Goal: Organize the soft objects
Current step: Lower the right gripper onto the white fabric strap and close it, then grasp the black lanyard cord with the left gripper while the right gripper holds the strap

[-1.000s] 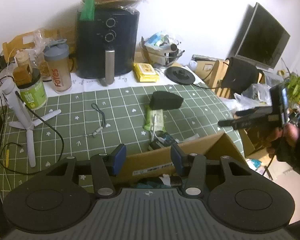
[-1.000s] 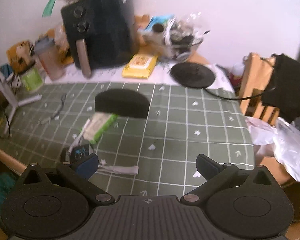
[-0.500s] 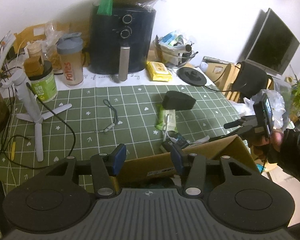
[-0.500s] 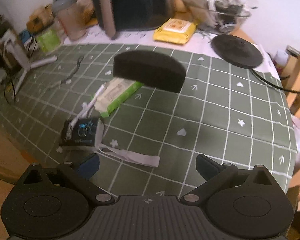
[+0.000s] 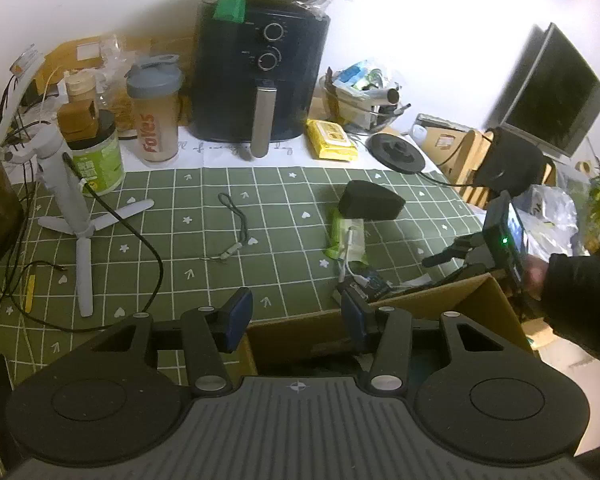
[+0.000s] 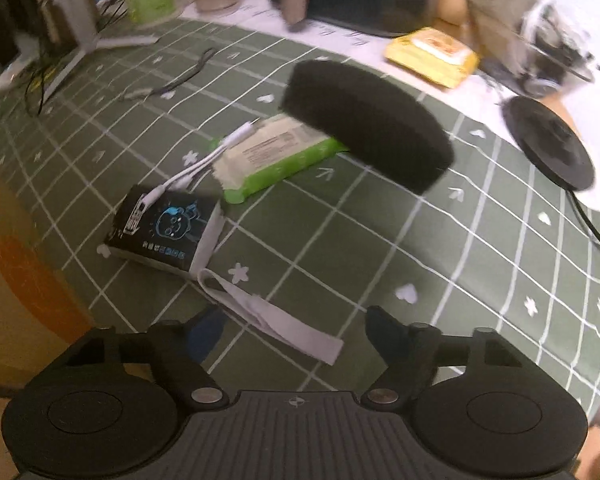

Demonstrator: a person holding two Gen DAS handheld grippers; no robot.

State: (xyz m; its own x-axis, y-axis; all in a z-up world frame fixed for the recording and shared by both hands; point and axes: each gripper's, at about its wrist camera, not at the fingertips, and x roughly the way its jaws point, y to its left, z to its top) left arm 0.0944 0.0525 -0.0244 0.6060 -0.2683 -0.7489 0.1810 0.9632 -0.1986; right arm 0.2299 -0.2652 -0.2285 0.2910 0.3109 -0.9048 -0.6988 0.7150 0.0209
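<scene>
A black half-round foam sponge (image 6: 364, 128) (image 5: 370, 202) rests on a green wipes pack (image 6: 276, 152) (image 5: 348, 236) on the green checked cloth. A small black tissue pack (image 6: 164, 228) (image 5: 370, 282) with a white cable (image 6: 204, 164) lies nearer. From it runs a pale grey strip (image 6: 268, 316), which passes between the closing jaws of my right gripper (image 6: 294, 326); the pads do not touch it. My left gripper (image 5: 296, 316) hovers half open over the rim of a cardboard box (image 5: 440, 300), gripping nothing.
A black air fryer (image 5: 260, 80), shaker bottle (image 5: 154, 116), yellow pack (image 5: 330, 140) and black disc (image 5: 398, 152) line the back. A white tripod (image 5: 72, 216) and a lanyard (image 5: 234, 220) lie at left. A dark sleeve (image 5: 580, 296) holds the right tool.
My right gripper has dropped toward the cloth and rolled, and its jaws have narrowed around the grey strip. The left gripper has drifted slightly with its gap unchanged.
</scene>
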